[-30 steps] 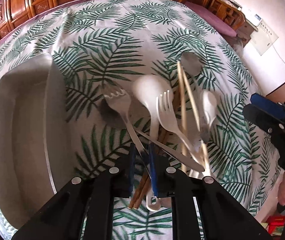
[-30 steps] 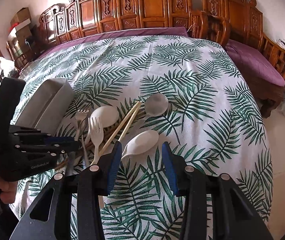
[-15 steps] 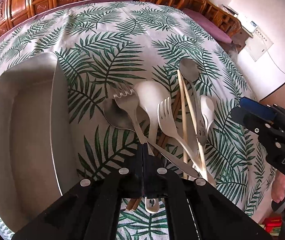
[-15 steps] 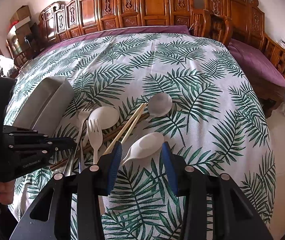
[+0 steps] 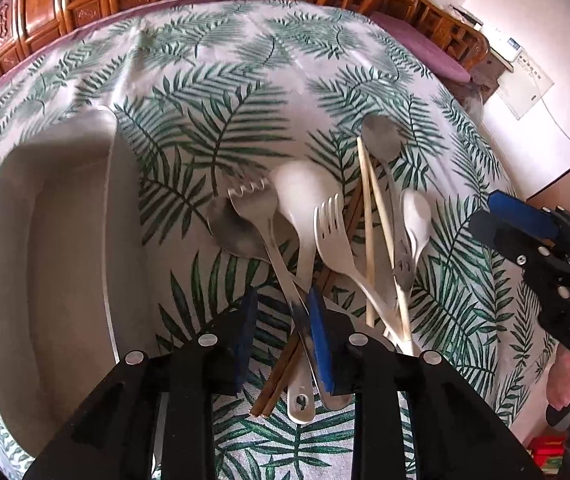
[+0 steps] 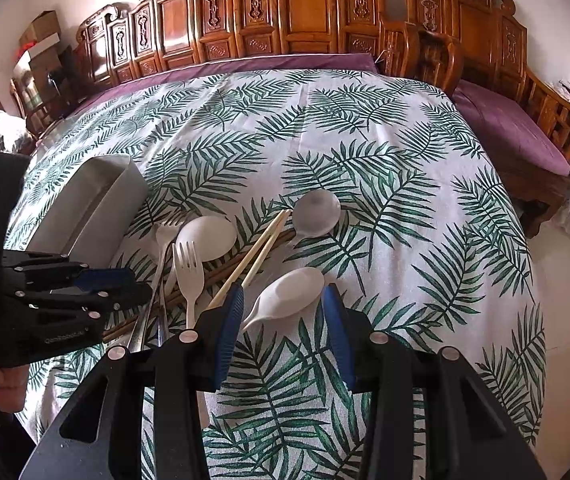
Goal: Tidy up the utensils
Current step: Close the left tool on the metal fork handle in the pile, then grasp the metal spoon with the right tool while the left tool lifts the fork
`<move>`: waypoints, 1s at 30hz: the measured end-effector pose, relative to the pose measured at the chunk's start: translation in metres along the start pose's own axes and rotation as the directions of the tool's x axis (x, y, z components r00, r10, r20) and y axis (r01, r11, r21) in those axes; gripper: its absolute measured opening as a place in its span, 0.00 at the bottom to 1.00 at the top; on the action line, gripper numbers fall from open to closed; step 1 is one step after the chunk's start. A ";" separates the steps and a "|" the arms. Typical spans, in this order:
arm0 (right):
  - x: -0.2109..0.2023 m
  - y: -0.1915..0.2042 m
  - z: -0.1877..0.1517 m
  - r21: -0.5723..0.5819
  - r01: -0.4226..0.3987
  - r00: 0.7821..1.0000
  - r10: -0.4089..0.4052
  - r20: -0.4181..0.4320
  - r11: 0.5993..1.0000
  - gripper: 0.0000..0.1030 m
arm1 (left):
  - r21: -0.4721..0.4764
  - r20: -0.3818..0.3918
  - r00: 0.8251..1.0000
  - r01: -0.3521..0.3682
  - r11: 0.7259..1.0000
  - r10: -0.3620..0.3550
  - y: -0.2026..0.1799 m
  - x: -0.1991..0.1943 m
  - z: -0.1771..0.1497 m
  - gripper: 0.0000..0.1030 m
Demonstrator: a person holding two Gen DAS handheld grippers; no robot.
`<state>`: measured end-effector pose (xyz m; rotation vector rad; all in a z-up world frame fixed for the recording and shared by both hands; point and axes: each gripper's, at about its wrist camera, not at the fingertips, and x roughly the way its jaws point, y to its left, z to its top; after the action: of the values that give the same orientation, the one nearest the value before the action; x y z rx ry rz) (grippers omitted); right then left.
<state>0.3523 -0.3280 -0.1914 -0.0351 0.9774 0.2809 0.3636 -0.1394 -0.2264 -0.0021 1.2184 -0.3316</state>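
A leaf-print cloth (image 6: 365,152) is covering the counter, and the utensils are lying on it in a loose heap just beside a grey metal tray (image 5: 45,240), which is sitting at the left. The left gripper (image 5: 281,332) is pointing steeply down over the near end of the heap; its fingers (image 5: 319,336) have just been opening and are standing a little apart. The handle of a metal fork (image 5: 261,216) is passing between them close against the right pad — whether it is pressing on the handle cannot be told. Under that fork a metal spoon (image 5: 233,232) is lying, and beside it a large white spoon (image 5: 305,196) and a white fork (image 5: 335,236). Two pale chopsticks (image 5: 369,216) are crossing the heap, with a darker brown pair (image 5: 277,384) showing below the gripper. A second metal spoon (image 5: 381,140) is resting at the far end.

The right gripper (image 6: 283,320) is hovering over a small white spoon (image 6: 289,296), its fingers (image 6: 229,320) parted and standing apart on either side of the spoon's handle end — released, not pressing. A hand (image 6: 1,384) is holding the left tool at the left edge of the right view. Carved wooden chairs (image 6: 305,12) are standing behind the counter.
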 end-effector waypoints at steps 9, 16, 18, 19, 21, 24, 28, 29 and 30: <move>-0.001 -0.002 -0.002 0.002 0.000 1.000 0.000 -0.001 1.000 0.43 | -0.005 -0.003 1.000 0.023 1.000 -0.023 0.003 0.006 0.001 0.12; 0.000 -0.001 -0.002 -0.002 0.003 1.000 -0.003 -0.005 1.000 0.43 | -0.021 0.014 0.999 0.044 0.999 -0.044 0.005 0.008 0.002 0.10; 0.002 -0.002 -0.002 -0.005 0.007 1.000 -0.007 -0.011 1.000 0.43 | -0.001 0.041 0.999 0.006 1.000 -0.006 0.004 0.002 0.000 0.05; 0.003 -0.001 -0.001 -0.004 0.009 1.000 -0.009 -0.014 1.000 0.43 | 0.002 0.052 0.999 0.003 1.000 -0.003 0.004 -0.002 0.000 0.02; 0.007 0.000 0.000 -0.005 0.010 1.000 -0.010 -0.018 1.000 0.43 | 0.003 0.060 0.998 0.001 1.000 -0.001 0.008 -0.007 -0.001 0.02; 0.013 -0.001 0.001 0.001 0.012 1.000 -0.012 -0.027 1.000 0.43 | 0.018 0.061 0.998 -0.009 1.000 0.008 0.012 -0.012 -0.003 0.02; 0.019 0.000 0.003 -0.001 0.018 0.999 -0.018 -0.030 1.000 0.43 | 0.030 0.091 0.996 -0.009 1.000 0.006 0.015 -0.024 -0.005 0.02; 0.021 0.000 0.004 0.000 0.017 0.999 -0.017 -0.029 1.000 0.43 | 0.038 0.099 0.995 -0.008 0.999 0.004 0.015 -0.028 -0.006 0.02; 0.022 0.000 0.005 0.003 0.013 0.999 -0.013 -0.030 1.000 0.43 | 0.044 0.105 0.994 -0.008 0.999 0.003 0.014 -0.031 -0.006 0.02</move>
<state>0.3681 -0.3228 -0.2072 -0.0433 1.0067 0.2673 0.3520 -0.1170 -0.2030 0.0214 1.1064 -0.3493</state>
